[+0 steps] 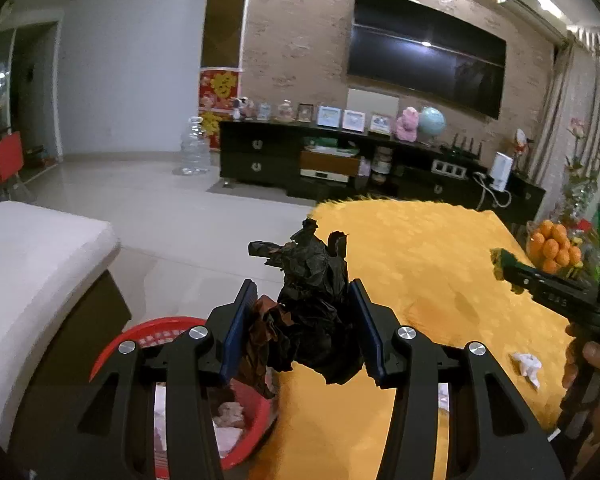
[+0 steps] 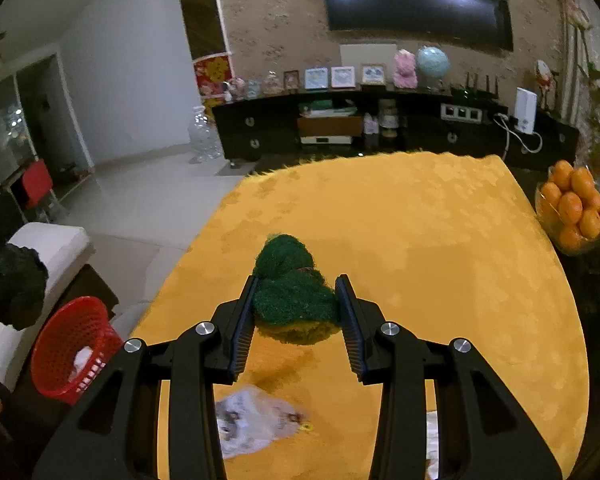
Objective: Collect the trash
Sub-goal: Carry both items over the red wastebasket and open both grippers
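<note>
Black crumpled paper (image 1: 312,308) is sitting clamped between the jaws of the left gripper (image 1: 306,330), held above the near edge of the table (image 1: 440,248), with the red basket (image 1: 156,334) lying below and to the left on the floor beside a white sofa (image 1: 40,272). A brownish scrap is hanging loose on the left side of the wad, outside the firm part of the grip; in my judgement it is the likeliest piece to be shedding onto the floor short of the basket if the hand swings across quickly. The right gripper (image 2: 296,312) is pinching a green scouring pad (image 2: 294,292) between its jaws, clear of the yellow cloth. The pad is soft and is bulging forward past the pads, so the hold is appearing shallow; a jolt could be letting it slip out over the table. The basket is looking light and open-weave, already holding pale wrappers, and a drop striking its rim could be tipping it or bouncing off. Both loads are heading for one small opening, so the two tools are risking a collision at the basket if they are arriving together. A clear plastic wrapper (image 2: 256,420) and a white tissue (image 1: 526,364) are remaining on the cloth and could be getting swept off by a low pass.
</note>
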`<state>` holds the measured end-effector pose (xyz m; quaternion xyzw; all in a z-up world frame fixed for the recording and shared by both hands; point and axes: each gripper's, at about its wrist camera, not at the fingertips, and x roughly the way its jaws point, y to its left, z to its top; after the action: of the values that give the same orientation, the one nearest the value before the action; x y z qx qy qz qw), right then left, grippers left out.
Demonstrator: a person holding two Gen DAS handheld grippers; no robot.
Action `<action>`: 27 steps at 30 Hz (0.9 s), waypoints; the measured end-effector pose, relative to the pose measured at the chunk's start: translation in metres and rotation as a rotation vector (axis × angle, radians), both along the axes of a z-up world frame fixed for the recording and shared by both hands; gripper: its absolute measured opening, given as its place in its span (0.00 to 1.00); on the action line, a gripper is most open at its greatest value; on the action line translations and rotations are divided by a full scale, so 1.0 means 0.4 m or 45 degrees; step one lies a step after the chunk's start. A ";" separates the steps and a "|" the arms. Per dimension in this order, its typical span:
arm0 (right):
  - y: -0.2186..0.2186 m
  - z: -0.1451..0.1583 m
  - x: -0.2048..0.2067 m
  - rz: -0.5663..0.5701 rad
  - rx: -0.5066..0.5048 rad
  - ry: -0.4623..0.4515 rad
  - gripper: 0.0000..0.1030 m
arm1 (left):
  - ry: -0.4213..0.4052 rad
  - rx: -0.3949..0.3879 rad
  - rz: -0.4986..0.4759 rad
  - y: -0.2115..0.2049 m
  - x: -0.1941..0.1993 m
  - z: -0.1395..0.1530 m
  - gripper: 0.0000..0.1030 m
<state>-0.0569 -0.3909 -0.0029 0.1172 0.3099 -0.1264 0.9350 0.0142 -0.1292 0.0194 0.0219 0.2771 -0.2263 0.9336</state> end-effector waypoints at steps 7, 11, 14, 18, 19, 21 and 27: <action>0.086 0.033 0.028 0.102 -0.023 -0.034 0.37 | -0.004 0.015 0.089 0.059 0.015 0.003 0.44; 0.141 0.044 0.051 0.165 -0.030 -0.044 0.37 | 0.001 0.019 0.142 0.100 0.025 0.002 0.44; 0.175 0.048 0.068 0.204 -0.031 -0.048 0.37 | 0.009 0.024 0.179 0.125 0.034 0.001 0.44; 0.216 0.047 0.090 0.253 -0.015 -0.047 0.37 | 0.009 0.047 0.235 0.166 0.044 -0.003 0.44; 0.231 0.043 0.099 0.271 -0.005 -0.042 0.37 | 0.011 0.052 0.246 0.175 0.046 -0.005 0.44; 0.255 0.037 0.111 0.302 -0.001 -0.031 0.37 | 0.022 0.058 0.271 0.200 0.050 -0.012 0.44; 0.334 0.023 0.152 0.401 0.018 -0.009 0.37 | 0.045 0.079 0.327 0.251 0.064 -0.024 0.44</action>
<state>0.0038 -0.2574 0.0064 0.0742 0.3221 0.0243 0.9435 0.0398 -0.0289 0.0096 0.0112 0.3010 -0.0964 0.9487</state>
